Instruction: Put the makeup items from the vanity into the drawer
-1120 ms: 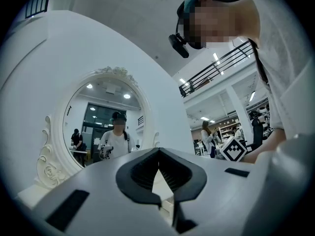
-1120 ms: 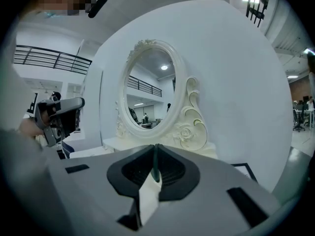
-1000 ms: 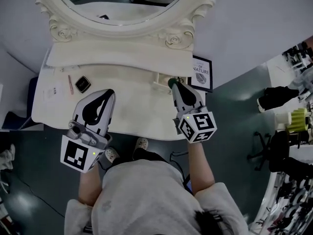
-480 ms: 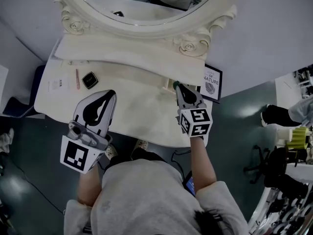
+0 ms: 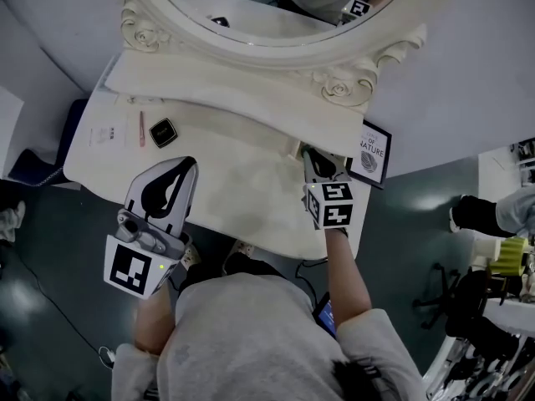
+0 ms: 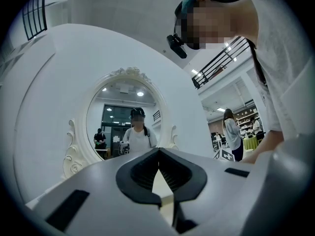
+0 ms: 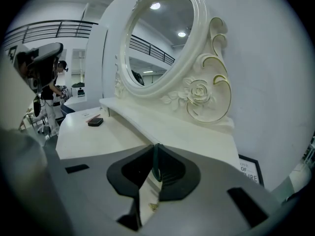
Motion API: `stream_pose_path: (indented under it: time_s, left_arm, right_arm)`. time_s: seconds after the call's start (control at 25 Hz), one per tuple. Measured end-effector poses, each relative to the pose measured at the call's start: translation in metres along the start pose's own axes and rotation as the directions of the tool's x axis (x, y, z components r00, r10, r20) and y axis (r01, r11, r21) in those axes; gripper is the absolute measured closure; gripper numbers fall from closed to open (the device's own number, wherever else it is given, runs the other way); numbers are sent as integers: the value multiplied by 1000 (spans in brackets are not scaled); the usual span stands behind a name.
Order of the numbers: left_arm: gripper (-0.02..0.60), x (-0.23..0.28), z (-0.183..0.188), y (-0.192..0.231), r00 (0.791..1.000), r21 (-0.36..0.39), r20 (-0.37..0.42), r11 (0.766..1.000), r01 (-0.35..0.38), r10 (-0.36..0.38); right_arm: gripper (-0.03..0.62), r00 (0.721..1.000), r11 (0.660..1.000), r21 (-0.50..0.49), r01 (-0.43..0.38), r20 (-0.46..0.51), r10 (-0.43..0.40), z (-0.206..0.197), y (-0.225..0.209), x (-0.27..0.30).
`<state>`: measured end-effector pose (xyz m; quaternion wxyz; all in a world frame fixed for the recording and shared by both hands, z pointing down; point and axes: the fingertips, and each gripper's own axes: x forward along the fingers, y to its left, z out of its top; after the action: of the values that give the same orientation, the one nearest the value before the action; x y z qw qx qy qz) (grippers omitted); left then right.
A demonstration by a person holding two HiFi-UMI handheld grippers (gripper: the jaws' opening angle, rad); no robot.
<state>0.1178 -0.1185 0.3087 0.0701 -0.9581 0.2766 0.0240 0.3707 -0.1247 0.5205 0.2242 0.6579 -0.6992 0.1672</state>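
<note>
While the right gripper is clamping a thin dark-green item edge-on between nearly closed jaws, it is pointing down at the right end of the white vanity top, just below the raised shelf; a small drawer appears to be standing open right at its tip, though I cannot tell whether the item is inside it; left gripper is hovering level over the front left of the top, jaws together, nothing in them; black compact, pink stick and a white card are lying at the far left, well apart from both grippers; oval mirror in an ornate cream frame is standing behind the shelf; framed print is leaning on the pale wall beside the vanity's right end; grey-green floor is showing around it; railings and ceiling lights are showing in the gripper views.
</note>
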Motion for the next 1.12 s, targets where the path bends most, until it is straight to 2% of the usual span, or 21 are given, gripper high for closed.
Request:
stream_pose_path:
  time_s: [0.16, 0.32, 0.44, 0.64, 0.76, 0.84, 0.92, 0.96, 1.12]
  left_arm:
    - [566, -1, 6, 7, 999, -13, 14, 999, -46, 47]
    - [566, -7, -4, 7, 999, 5, -22, 999, -36, 36]
    - [566, -8, -3, 8, 999, 1, -21, 999, -47, 47]
    - [566, -9, 0, 9, 998, -5, -5, 998, -60, 60]
    - [566, -12, -1, 8, 999, 3, -10, 999, -53, 53]
    - [566, -10, 8, 9, 998, -2, 29, 998, -63, 63]
    - [566, -13, 6, 8, 999, 4, 16, 999, -52, 52]
    - [566, -15, 4, 7, 999, 7, 8, 999, -45, 45]
    - [567, -12, 18, 11, 996, -10, 63, 998, -56, 57]
  right_arm:
    - [557, 999, 1000, 12, -7, -50, 7, -6, 1, 10]
    - [557, 996, 1000, -15, -2, -88, 1, -10, 5, 15]
    - [557, 994, 999, -37, -1, -106, -3, -12, 7, 18]
    - [557, 994, 1000, -2, 11, -107, -11, -15, 7, 16]
    - [535, 996, 1000, 0, 13, -90, -13, -13, 8, 13]
    - [533, 998, 1000, 10, 19, -58, -19, -7, 8, 9]
    - [533, 1000, 999, 28, 22, -21, -21, 0, 10, 3]
    - [535, 1000, 999, 36, 18, -2, -18, 4, 12, 0]
    - [563, 998, 997, 82, 6, 61, -11, 18, 19, -14]
